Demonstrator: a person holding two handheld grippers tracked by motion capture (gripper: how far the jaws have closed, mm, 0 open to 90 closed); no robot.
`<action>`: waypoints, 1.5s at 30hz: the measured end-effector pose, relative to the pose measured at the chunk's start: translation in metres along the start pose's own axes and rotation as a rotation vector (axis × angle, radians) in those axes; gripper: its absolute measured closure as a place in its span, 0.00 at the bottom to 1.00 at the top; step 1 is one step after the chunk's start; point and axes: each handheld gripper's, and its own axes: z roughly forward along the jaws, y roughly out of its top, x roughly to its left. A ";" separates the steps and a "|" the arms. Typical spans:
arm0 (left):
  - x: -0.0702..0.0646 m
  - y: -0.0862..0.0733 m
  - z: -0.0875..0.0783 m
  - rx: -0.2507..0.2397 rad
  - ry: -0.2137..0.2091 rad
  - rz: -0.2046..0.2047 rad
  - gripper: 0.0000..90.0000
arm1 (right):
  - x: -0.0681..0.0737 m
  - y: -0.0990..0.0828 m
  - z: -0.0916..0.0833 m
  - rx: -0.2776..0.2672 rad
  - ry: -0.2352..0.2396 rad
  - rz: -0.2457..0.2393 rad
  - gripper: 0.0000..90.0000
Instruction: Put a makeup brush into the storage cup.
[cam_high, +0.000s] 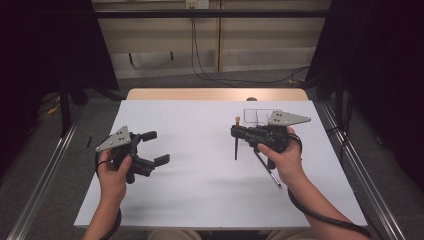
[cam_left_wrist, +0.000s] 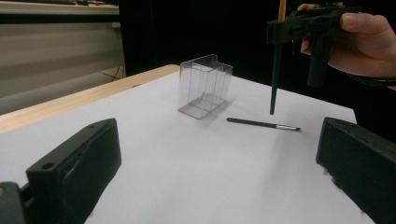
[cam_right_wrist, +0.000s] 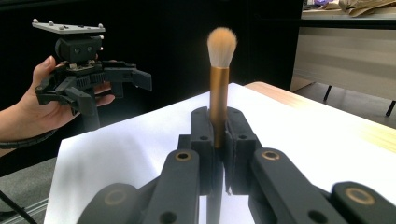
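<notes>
My right gripper (cam_high: 236, 132) (cam_right_wrist: 218, 140) is shut on a makeup brush (cam_high: 236, 147) (cam_right_wrist: 219, 88), held upright above the table. Its tan bristles point up above a gold ferrule, and its dark handle (cam_left_wrist: 274, 84) hangs down with the tip off the paper. A clear plastic box (cam_high: 256, 116) (cam_left_wrist: 204, 86) stands just behind that gripper. A thin dark brush (cam_high: 268, 171) (cam_left_wrist: 263, 124) lies flat on the white sheet, near the right hand. My left gripper (cam_high: 156, 148) (cam_left_wrist: 219, 140) is held at the left, open, with nothing between its jaws, which point toward the box.
A white sheet (cam_high: 200, 180) covers the wooden table (cam_high: 215, 94), whose bare far edge shows behind it. Dark curtains stand at both sides, and cables run over the floor beyond the table.
</notes>
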 end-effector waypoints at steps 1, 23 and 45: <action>0.000 0.000 -0.001 -0.001 0.000 0.001 0.00 | 0.000 0.000 0.000 0.001 0.000 0.000 0.93; 0.003 -0.008 -0.025 0.004 0.048 0.002 0.00 | -0.004 0.001 -0.004 0.000 -0.004 -0.002 0.93; 0.000 -0.020 -0.045 0.014 0.091 -0.009 0.00 | -0.021 0.004 -0.015 0.011 -0.023 -0.005 0.93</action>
